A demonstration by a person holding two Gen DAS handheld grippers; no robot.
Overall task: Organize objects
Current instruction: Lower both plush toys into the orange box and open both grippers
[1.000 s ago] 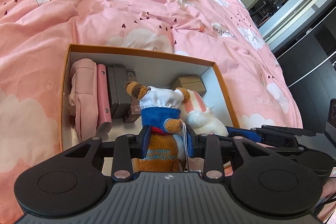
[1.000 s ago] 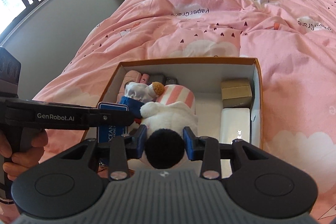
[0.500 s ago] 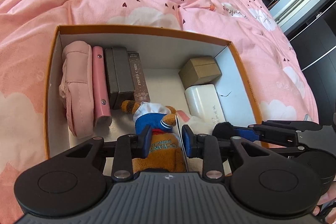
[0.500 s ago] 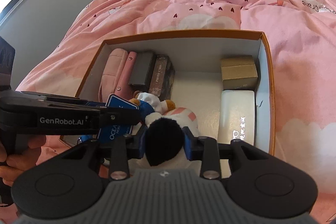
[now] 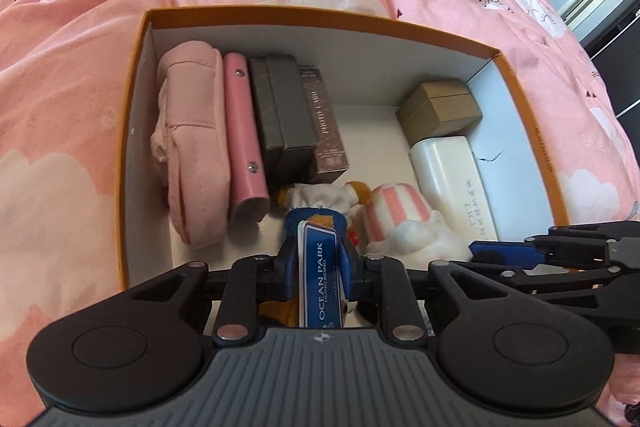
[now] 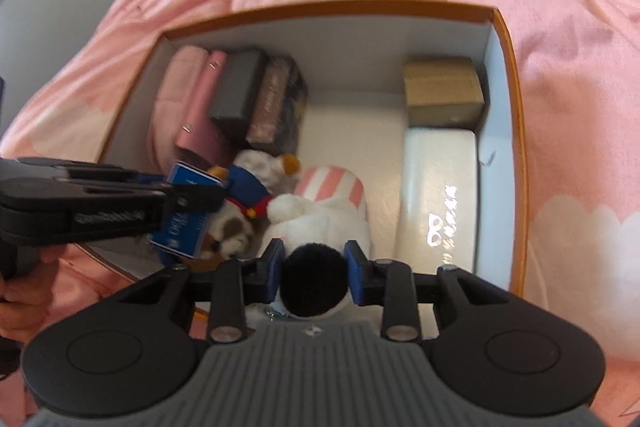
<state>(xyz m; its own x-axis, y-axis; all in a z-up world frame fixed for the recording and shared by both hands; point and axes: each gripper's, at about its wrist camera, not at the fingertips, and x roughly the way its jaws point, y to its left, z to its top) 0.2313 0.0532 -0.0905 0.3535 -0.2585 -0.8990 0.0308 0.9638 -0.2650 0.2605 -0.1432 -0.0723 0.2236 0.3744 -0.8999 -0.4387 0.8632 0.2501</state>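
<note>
Both plush toys have sunk into the orange-rimmed box since a second ago. Brown bear lies just ahead of the left gripper, whose closing jaws pinch its blue tag; right gripper clamps the white plush by its black pompom.

The brown plush toy is largely hidden behind its blue tag. The white plush toy is partly covered by its black pompom. The left-side lettering is blurred.
</note>
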